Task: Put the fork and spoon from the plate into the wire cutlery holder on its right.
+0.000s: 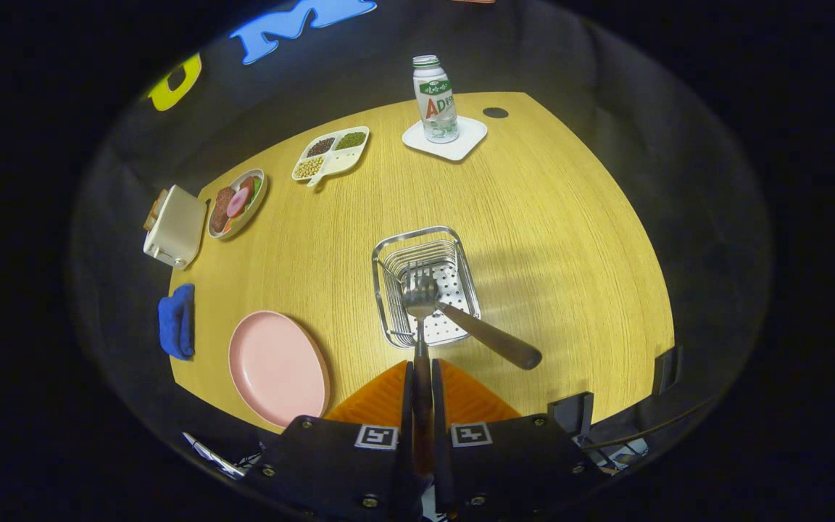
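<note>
My gripper (422,368) is shut on the dark handle of the fork (421,348), which runs straight ahead between the fingers. The fork's tines reach into the wire cutlery holder (461,261), just beyond the fingertips. In the holder lies the spoon (422,293), its bowl overlapping the fork's head and its brown handle sticking out over the holder's right near corner. The pink plate (276,366) sits to the left of the holder and has nothing on it.
A blue cloth (177,320) and a white toaster (173,226) sit at the table's left edge. Beyond them are a plate of food (238,203), a divided dish of beans (330,154), and a bottle (435,98) on a white coaster (470,138).
</note>
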